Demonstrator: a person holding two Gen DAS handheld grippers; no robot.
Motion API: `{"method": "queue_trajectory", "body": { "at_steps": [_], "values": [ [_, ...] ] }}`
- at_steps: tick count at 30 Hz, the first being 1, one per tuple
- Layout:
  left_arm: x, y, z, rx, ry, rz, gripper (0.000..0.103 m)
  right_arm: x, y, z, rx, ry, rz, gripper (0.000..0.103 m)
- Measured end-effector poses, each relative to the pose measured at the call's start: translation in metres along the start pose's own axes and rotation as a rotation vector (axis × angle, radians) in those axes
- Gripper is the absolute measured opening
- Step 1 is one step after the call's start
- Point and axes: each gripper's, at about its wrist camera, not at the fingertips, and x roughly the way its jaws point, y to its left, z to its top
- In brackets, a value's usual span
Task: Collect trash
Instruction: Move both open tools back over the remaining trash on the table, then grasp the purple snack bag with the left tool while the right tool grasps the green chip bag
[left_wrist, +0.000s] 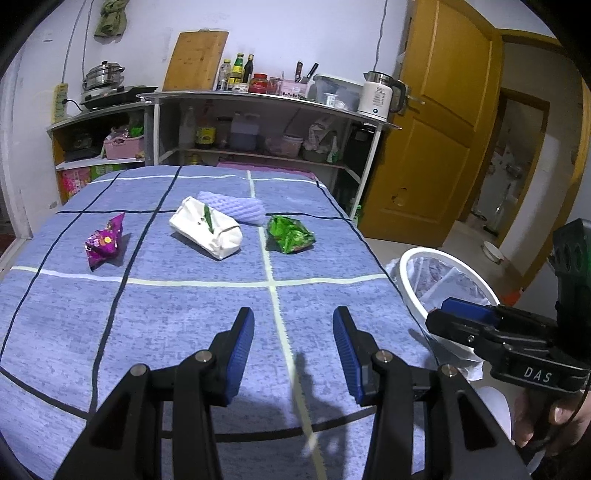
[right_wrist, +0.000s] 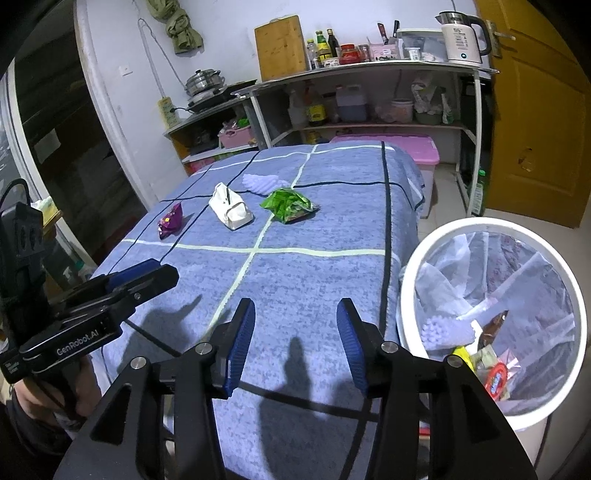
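Holding nothing, your left gripper (left_wrist: 293, 325) and right gripper (right_wrist: 295, 317) hover part-open over the blue cloth (left_wrist: 184, 325), green wrapper (left_wrist: 290, 234) at twelve o'clock.

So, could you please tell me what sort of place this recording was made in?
Most likely a small home kitchen: an electric kettle, sauce bottles and a wooden cutting board crowd the shelves behind the cloth-covered table.
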Motion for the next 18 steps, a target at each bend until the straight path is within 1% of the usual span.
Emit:
{"method": "queue_trajectory", "body": {
  "at_steps": [8,18],
  "values": [
    [0.002,0.016,0.001,-0.018,0.0,0.034,0.046,0.014,0.01,0.007,-0.024,0.012,0.018,0.047],
    [0.007,0.034,0.004,-0.026,-0.002,0.077,0.046,0.031,0.018,0.017,-0.039,0.004,0.034,0.048]
  ]
}}
